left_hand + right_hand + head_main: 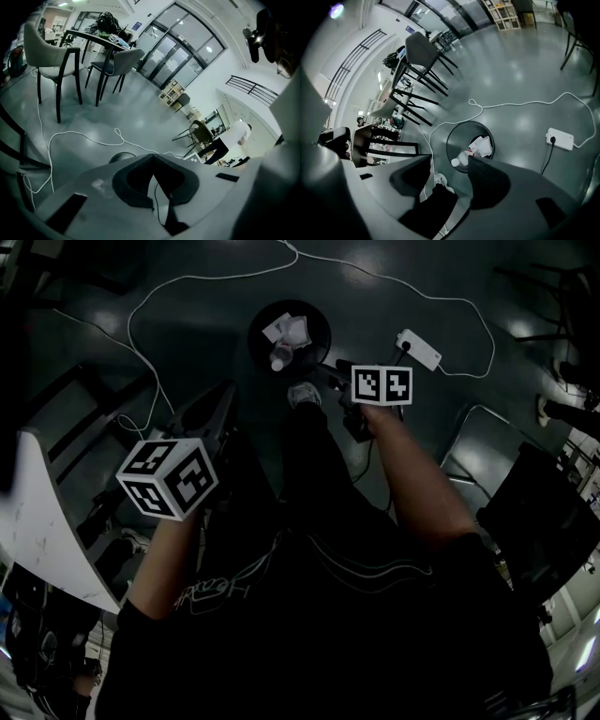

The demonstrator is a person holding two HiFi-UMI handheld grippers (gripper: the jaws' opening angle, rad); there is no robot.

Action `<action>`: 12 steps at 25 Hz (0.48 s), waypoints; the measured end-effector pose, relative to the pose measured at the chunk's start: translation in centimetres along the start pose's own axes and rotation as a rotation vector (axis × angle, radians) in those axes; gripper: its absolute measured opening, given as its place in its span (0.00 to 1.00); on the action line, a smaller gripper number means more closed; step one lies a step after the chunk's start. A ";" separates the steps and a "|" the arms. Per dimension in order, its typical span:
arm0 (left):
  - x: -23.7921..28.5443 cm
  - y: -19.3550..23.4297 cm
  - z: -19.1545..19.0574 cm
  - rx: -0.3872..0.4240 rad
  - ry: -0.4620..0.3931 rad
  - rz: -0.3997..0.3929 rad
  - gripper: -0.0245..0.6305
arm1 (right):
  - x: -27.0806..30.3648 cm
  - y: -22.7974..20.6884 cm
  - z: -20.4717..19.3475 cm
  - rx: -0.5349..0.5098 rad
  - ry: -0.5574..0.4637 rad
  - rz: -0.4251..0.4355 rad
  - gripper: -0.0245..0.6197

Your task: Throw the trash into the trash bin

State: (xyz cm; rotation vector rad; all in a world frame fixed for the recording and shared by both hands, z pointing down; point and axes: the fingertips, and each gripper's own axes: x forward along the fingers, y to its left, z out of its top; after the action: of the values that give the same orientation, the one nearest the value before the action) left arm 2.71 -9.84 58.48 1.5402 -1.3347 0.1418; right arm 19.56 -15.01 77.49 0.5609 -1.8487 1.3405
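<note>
A round black trash bin [322, 326] stands on the dark floor ahead of me. Crumpled white paper [289, 330] and a clear bottle [278, 360] lie inside it. My right gripper [334, 371] hangs just right of the bin, above its near edge. In the right gripper view the bin [452, 136] shows beyond the jaws with the paper [482, 146] and the bottle [461, 160] in it. The right gripper [449, 164] is open with nothing between its fingers. My left gripper [153, 158] is shut and empty; the bin's rim [119, 156] peeks just beyond it.
A white cable [141, 354] loops over the floor to a power strip [419, 349] right of the bin. A white table [37, 521] and dark chairs [89, 395] stand on the left. My shoe [304, 395] is near the bin. Chairs [417, 51] stand farther off.
</note>
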 end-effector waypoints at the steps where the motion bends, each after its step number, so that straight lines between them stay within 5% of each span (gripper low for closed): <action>1: 0.0 -0.6 0.2 0.003 -0.007 -0.003 0.05 | -0.5 0.4 0.6 -0.017 -0.004 0.013 0.46; 9: -1.3 -5.1 2.9 -0.005 -0.108 0.021 0.05 | -7.1 5.0 6.8 -0.191 -0.136 0.110 0.15; 12: -2.9 -7.3 5.2 0.001 -0.169 0.022 0.05 | -10.5 8.4 9.2 -0.331 -0.166 0.177 0.12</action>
State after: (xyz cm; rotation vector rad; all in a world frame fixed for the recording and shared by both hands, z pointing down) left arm 4.67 -13.04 49.84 1.5662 -1.4844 0.0263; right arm 16.89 -21.53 62.82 0.3492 -2.2433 1.0889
